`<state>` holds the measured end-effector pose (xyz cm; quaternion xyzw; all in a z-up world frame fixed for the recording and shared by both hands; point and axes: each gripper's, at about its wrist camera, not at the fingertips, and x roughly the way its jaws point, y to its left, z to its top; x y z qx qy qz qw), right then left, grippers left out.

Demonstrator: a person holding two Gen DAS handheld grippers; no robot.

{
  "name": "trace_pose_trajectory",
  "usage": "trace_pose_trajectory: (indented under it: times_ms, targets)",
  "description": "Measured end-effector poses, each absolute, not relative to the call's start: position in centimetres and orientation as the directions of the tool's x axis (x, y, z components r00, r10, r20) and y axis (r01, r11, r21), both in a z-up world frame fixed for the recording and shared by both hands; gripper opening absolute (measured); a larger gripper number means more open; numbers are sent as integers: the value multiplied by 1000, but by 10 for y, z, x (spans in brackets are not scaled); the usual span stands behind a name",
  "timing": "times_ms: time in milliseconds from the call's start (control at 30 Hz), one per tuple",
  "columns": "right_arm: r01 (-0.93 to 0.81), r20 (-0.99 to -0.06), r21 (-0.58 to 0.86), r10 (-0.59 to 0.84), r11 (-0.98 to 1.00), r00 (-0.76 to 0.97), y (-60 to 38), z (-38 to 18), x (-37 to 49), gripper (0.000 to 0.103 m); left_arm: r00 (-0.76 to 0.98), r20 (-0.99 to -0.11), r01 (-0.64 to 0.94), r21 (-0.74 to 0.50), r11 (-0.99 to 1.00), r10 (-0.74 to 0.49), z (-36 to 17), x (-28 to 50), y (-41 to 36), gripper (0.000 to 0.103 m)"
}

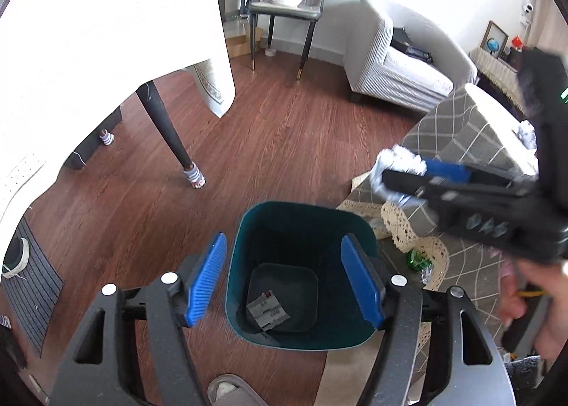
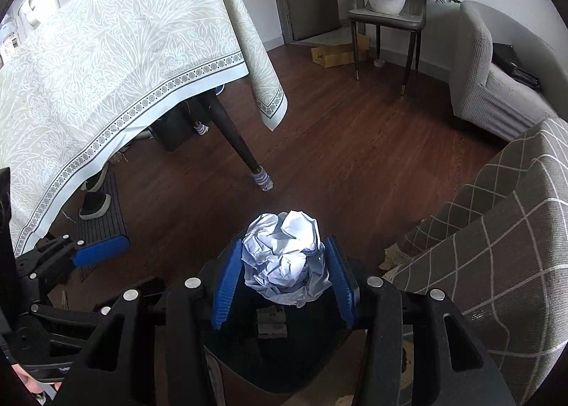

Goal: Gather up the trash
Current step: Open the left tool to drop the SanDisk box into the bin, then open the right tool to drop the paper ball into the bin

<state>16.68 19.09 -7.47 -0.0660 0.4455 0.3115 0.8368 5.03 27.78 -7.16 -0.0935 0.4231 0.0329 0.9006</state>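
Right wrist view: right gripper (image 2: 282,278) jaws clench a crumpled paper ball (image 2: 285,257) above the teal bin (image 1: 301,228); left gripper (image 1: 284,278) jaws stand released, empty. Next, I judge: release over the bin's mouth.

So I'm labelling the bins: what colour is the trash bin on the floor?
Dark teal trash bin, black inside; clearest in the left wrist view.

Daylit room, overexposed tablecloth (image 1: 106,33), fisheye-curved edges, blurred right hand-held gripper (image 1: 408,179)
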Motion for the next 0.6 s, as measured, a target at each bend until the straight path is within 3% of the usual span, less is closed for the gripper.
trace_pose_trajectory:
  times_ms: [433, 600]
  targets:
    - [-599, -871, 119, 373, 792, 319, 214, -130, 160, 49, 749, -663, -147, -196, 969, -21, -17, 40, 288, 66]
    - [-611, -898, 105, 339, 785, 282, 218, -151, 155, 49, 773, -634, -144, -152, 978, 15, 2, 39, 282, 54]
